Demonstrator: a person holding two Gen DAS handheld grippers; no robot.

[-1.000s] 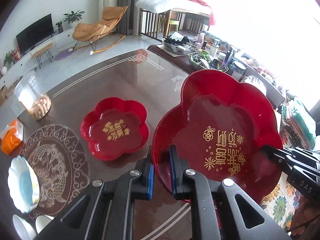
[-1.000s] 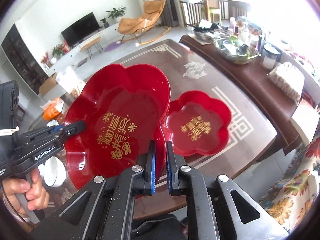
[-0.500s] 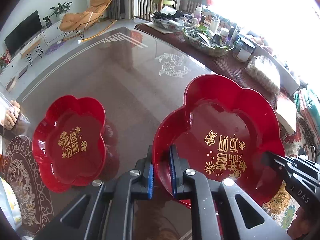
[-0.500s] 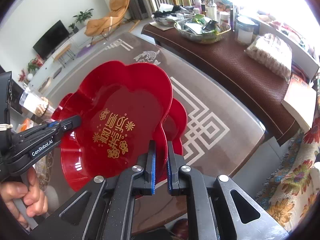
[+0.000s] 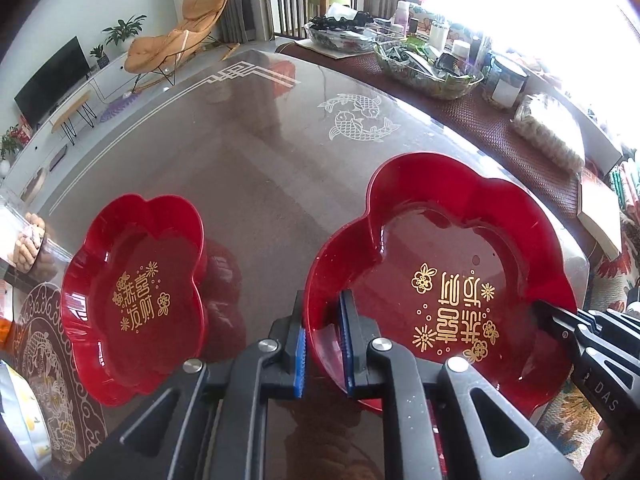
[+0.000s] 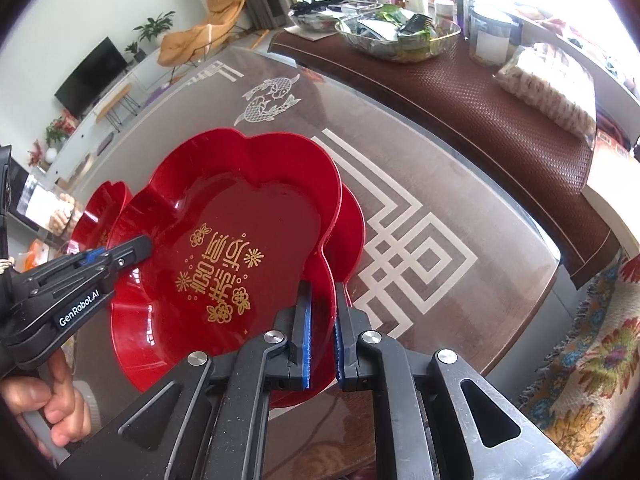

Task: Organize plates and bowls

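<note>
A large red flower-shaped plate [image 5: 440, 272] with gold lettering hangs low over the glass table [image 5: 260, 168]; I cannot tell whether it touches the glass. My left gripper [image 5: 323, 344] is shut on its near rim. My right gripper [image 6: 320, 340] is shut on the opposite rim and shows at the right edge of the left wrist view [image 5: 548, 312]. From the right wrist view the large plate [image 6: 240, 240] fills the centre, with the left gripper [image 6: 136, 248] clamped on its left side. A smaller red flower plate [image 5: 140, 288] lies on the table to the left, apart from it.
A clear jar of snacks [image 5: 24, 240] stands at the far left. A dark side table [image 6: 480, 92] behind carries bowls, jars and packets. The glass table's edge [image 6: 520, 312] runs close on the right. A person's hand [image 6: 52, 412] grips the left gripper's handle.
Both grippers have carried the large red plate down and across toward the table's right part. The small red plate now lies further left of it in the left wrist view.
</note>
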